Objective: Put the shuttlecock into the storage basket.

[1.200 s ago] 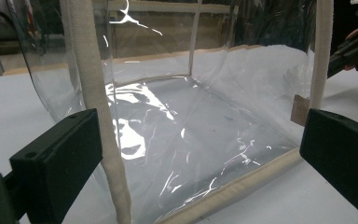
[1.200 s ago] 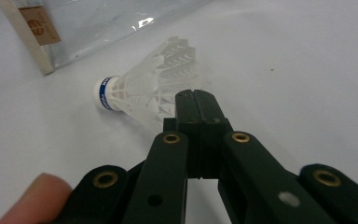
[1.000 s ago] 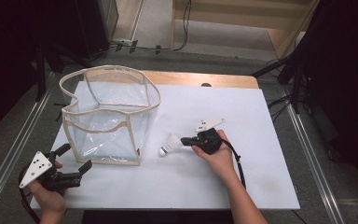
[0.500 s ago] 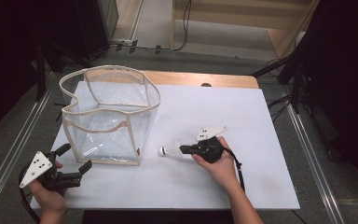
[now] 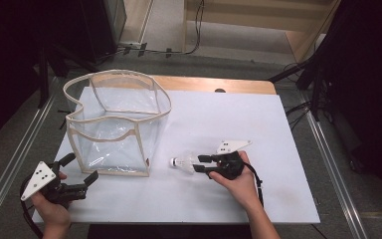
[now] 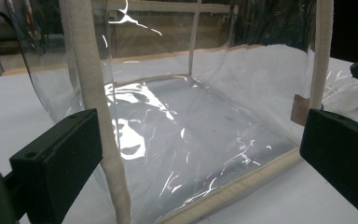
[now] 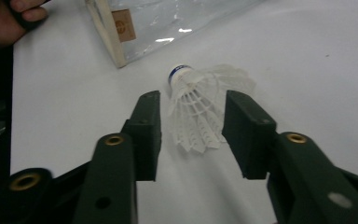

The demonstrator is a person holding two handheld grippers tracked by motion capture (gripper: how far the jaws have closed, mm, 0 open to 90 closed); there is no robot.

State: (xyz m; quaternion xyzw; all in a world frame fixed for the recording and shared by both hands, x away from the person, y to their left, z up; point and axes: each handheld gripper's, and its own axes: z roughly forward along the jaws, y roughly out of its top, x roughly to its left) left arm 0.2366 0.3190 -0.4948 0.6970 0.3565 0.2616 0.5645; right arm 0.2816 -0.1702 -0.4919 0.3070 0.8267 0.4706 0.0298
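1. Desk [image 5: 278,149]: white top with a wooden strip along its far edge. I work from the 6 o'clock side.
2. Clear bag [image 5: 117,127]: a see-through plastic bag with cream fabric trim, standing upright and open-topped at about 10 o'clock on the desk. In the right gripper view a small brown tag [image 7: 123,25] sits on its lower corner.
3. Shuttlecock [image 5: 184,161]: white, lying on its side on the desk just right of the bag's near right corner (apart from the bag, not touching). Its cork end, with a blue band, points toward the bag; its feather skirt points toward my right hand.
4. Right gripper [image 5: 204,164]: held at about 5 o'clock. Jaws apart, one on each side of the feather skirt, a visible gap on both sides in the right gripper view [image 7: 191,121], so nothing is clamped.
5. Left gripper [image 5: 79,172]: held at about 7 o'clock, at the desk's near left corner. Jaws wide apart and empty, pointing at the bag's near wall [image 6: 191,154] (close, contact not discernible).
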